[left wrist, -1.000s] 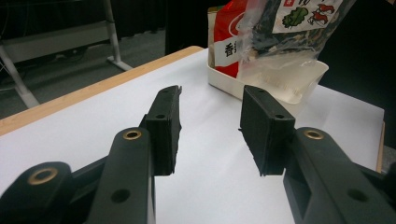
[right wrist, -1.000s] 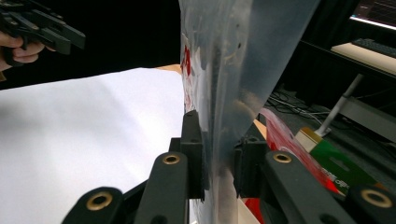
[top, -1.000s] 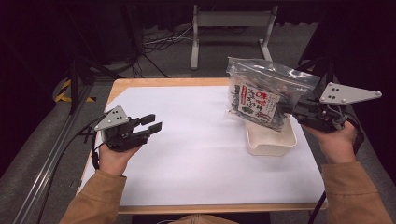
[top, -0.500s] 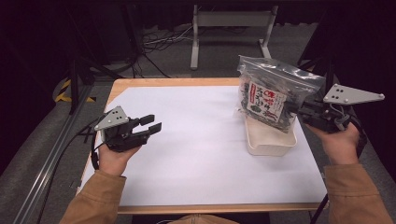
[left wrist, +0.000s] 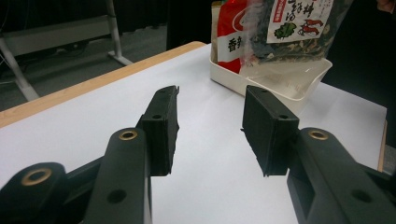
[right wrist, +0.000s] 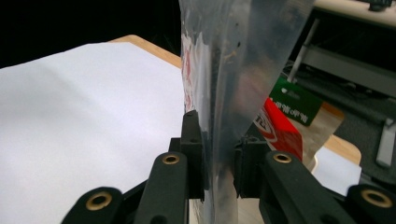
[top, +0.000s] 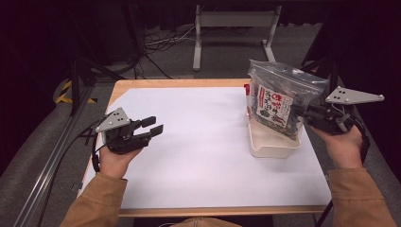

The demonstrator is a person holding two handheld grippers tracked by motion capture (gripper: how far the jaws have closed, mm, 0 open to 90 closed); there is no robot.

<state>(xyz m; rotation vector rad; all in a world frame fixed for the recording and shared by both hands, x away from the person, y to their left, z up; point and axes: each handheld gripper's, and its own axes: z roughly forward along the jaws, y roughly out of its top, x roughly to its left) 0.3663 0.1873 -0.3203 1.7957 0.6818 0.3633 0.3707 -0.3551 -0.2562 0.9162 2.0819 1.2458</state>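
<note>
Left tongs [top: 152,125] hover spread and empty over the counter's [top: 198,156] left side. At the right edge, right tongs [top: 302,115] pinch a clear snack bag [top: 276,101], held upright above a white tray [top: 269,146] holding a red packet [left wrist: 231,32].

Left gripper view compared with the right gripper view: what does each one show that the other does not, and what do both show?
The left gripper view alone shows the open left gripper and the white tray from the side, with the bag's printed label above it. The right gripper view alone shows the right gripper shut on the edge of the clear bag. Both show the bag, a red packet behind it, and the white-covered table.
</note>
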